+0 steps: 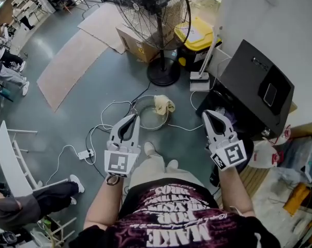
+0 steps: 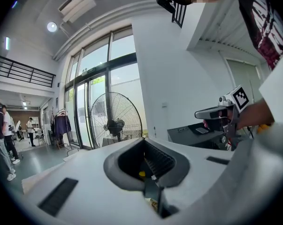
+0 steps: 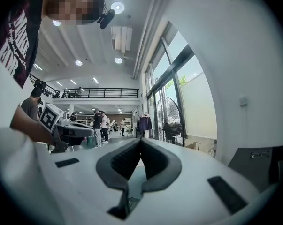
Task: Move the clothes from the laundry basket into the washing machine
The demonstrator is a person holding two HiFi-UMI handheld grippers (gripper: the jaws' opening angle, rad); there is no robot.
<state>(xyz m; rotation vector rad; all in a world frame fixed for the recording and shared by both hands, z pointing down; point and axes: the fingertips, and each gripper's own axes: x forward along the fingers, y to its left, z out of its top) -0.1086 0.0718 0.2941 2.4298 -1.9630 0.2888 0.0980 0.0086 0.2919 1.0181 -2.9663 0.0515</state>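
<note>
left gripper (image 1: 131, 119) and right gripper (image 1: 209, 114) both clenched, empty. laundry basket (image 1: 151, 128) on floor at 12 o'clock between them, yellow cloth (image 1: 164, 105) draped over its rim, left looks slightly nearer; washing machine (image 1: 254, 81) at 2 o'clock

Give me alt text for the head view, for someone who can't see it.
Seen from above, a person holds the left gripper and right gripper, both shut and empty. Ahead on the floor sits a round laundry basket with a yellow cloth at its rim, a pedestal fan behind it and a black washing machine at right.
</note>
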